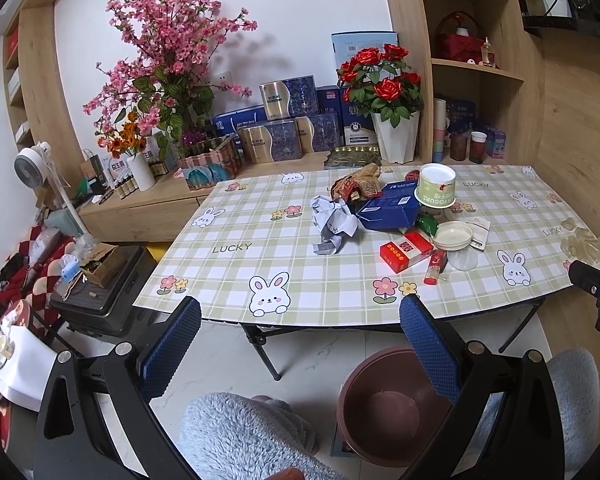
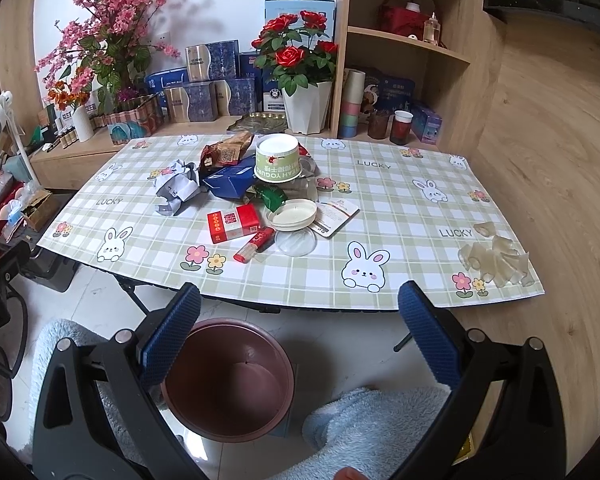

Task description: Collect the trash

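Trash sits mid-table at twelve o'clock: crumpled paper (image 1: 334,222) looks light and soft, best pinched across its bulk, while both grippers (image 1: 300,344) (image 2: 299,334) hang wide, empty.

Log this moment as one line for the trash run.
phase: start | left claw: open, empty | right claw: open, empty | trash pile: untouched on table | brown bin: on floor, empty
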The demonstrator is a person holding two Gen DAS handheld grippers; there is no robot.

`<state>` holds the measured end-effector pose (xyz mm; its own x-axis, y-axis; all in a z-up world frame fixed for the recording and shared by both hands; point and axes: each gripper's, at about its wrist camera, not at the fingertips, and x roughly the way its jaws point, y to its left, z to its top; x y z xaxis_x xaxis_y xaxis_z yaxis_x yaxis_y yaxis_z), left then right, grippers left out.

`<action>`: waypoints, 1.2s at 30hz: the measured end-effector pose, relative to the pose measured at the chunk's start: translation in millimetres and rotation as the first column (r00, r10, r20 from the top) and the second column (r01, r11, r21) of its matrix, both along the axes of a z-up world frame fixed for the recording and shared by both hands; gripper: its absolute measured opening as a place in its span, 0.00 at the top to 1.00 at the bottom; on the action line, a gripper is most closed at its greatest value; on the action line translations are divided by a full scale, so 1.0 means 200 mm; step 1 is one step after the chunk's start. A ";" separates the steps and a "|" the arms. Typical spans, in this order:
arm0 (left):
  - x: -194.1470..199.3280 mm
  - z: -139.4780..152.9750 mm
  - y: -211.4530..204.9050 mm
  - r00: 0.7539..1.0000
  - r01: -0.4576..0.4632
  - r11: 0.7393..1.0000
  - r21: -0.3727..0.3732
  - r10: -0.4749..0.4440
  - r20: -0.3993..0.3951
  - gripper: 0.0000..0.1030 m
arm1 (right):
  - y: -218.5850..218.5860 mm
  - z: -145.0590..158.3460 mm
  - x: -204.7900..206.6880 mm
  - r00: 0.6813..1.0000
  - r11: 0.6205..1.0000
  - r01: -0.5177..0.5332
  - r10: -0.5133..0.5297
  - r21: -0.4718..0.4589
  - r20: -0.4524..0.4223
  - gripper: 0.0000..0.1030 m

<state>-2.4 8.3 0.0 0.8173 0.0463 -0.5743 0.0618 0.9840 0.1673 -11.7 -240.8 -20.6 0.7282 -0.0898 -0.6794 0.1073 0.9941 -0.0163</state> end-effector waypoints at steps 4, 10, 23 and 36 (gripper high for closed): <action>0.00 0.00 0.00 1.000 -0.004 1.000 0.002 0.004 0.007 0.05 | 0.00 0.00 0.00 1.000 1.000 -0.001 0.001 0.000 -0.001 0.05; 0.00 0.01 0.02 1.000 -0.012 1.000 0.001 0.012 0.005 0.05 | 0.01 0.00 0.00 1.000 1.000 -0.002 0.002 -0.004 -0.002 0.05; 0.00 0.01 0.02 1.000 -0.010 1.000 0.001 0.010 0.005 0.05 | 0.01 0.00 0.00 1.000 1.000 -0.004 0.004 -0.008 -0.001 0.05; 0.00 0.01 0.03 1.000 -0.010 1.000 -0.002 0.010 0.002 0.05 | 0.02 0.00 0.00 1.000 1.000 -0.008 0.008 0.002 0.001 0.05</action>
<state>-2.3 14.5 1.9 0.8183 0.0528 -0.5724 0.0521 0.9849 0.1654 -11.4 -236.9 -21.4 0.7296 -0.0823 -0.6789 0.0990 0.9950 -0.0142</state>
